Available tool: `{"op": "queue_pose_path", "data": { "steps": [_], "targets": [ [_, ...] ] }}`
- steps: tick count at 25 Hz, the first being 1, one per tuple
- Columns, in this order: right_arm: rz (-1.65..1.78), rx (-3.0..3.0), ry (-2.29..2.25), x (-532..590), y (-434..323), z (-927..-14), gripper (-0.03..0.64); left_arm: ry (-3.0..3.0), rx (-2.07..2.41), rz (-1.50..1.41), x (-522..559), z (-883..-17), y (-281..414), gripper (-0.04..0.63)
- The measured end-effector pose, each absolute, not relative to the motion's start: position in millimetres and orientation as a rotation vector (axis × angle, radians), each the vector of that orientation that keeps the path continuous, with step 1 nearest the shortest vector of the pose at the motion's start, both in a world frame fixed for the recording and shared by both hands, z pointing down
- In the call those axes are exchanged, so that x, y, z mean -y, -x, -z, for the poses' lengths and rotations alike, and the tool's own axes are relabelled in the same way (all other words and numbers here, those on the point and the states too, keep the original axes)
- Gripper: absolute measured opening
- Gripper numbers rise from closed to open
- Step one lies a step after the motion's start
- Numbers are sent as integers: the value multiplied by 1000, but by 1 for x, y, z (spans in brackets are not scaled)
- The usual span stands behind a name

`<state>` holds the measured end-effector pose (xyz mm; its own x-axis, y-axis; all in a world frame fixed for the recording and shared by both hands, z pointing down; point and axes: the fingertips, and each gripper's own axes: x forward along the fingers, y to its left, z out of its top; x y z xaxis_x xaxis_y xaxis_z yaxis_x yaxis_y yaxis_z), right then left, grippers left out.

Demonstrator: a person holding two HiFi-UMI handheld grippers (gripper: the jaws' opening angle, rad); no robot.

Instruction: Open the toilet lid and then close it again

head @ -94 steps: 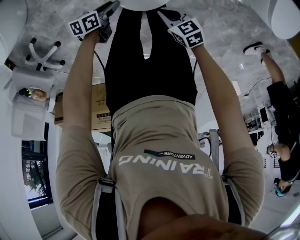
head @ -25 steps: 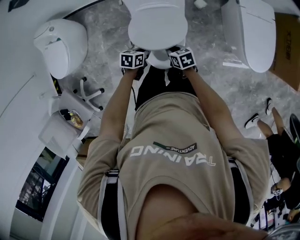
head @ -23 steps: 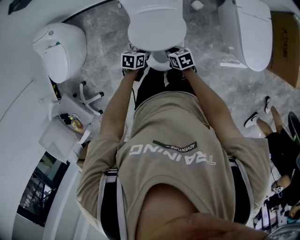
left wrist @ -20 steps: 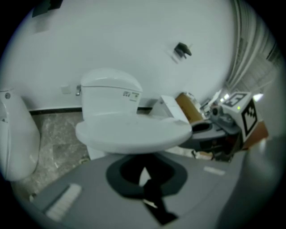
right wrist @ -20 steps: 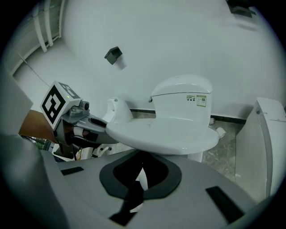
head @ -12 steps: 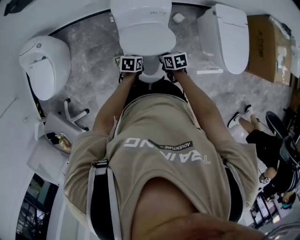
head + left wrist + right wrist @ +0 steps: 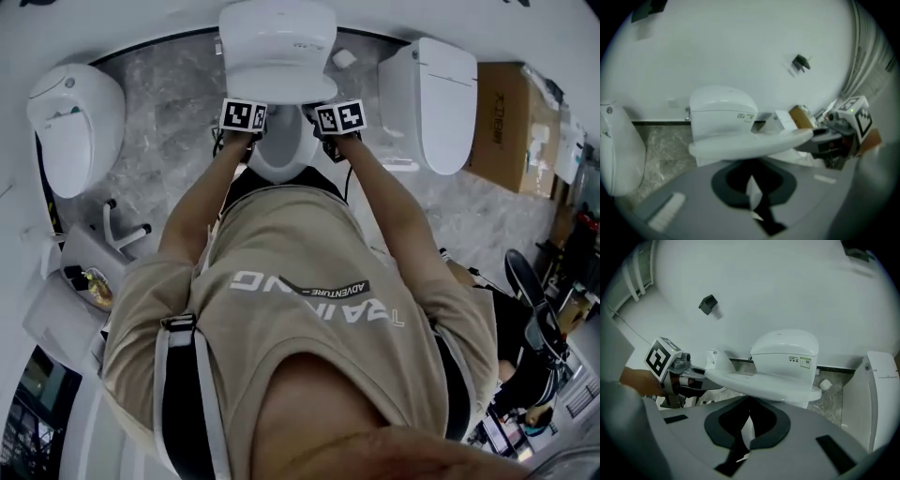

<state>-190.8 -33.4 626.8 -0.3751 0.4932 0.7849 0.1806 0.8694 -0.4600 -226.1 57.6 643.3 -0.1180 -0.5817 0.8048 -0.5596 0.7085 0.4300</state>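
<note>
The white toilet (image 7: 277, 36) stands against the wall at the top of the head view. Its lid (image 7: 277, 77) is lifted off the seat (image 7: 278, 157), whose ring and bowl show below it. My left gripper (image 7: 245, 112) and right gripper (image 7: 336, 112) sit side by side at the lid's front edge. In the left gripper view the lid (image 7: 750, 143) hangs tilted above my shut jaws (image 7: 752, 192), with the right gripper (image 7: 813, 139) under the lid's rim. In the right gripper view the left gripper (image 7: 704, 379) props the lid (image 7: 764, 384) from below, and my right gripper's own jaws (image 7: 743, 437) look shut.
Two more white toilets flank this one, at the left (image 7: 75, 122) and the right (image 7: 431, 103). A cardboard box (image 7: 511, 117) stands further right. A paper roll (image 7: 343, 58) lies by the tank. A white stand (image 7: 112, 230) is at the left, and another person (image 7: 534, 347) at the lower right.
Both grippers have moved toward the tank and up, carrying the lid's front edge with them. The lid has come off the seat, and the seat ring now shows.
</note>
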Motion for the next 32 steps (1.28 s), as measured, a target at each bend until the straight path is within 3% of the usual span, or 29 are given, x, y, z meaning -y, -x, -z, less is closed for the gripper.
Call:
{"op": "queue_pose_path", "data": {
  "steps": [32],
  "targets": [
    [-333,1947,609,89,343,-609,9,-792,1896,16,-22,-620,382,5]
  ]
}}
